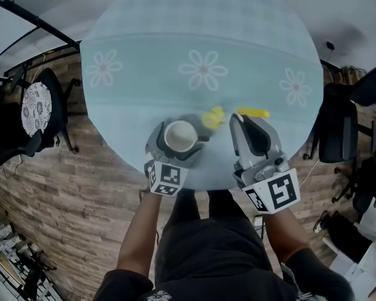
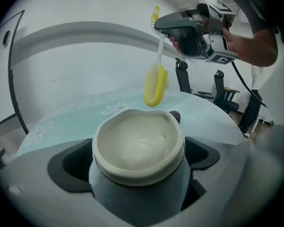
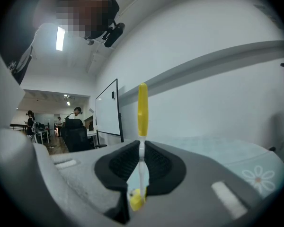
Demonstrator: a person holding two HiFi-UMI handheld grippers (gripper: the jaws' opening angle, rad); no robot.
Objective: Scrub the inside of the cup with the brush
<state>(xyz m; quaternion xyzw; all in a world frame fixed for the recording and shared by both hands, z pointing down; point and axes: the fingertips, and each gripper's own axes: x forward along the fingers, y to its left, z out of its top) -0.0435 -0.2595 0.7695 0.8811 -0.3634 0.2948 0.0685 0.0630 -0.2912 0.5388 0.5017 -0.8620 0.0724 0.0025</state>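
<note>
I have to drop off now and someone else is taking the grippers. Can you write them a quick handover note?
Left gripper: shut on the cup, mouth up, near the table's front edge.
Right gripper: shut on the brush by its handle. The yellow brush head hangs outside the cup, just beyond its rim, touching nothing.
Done: both things are gripped.
Left: lower the brush head into the cup and scrub the inside, probably with the cup clamped steady.
</note>
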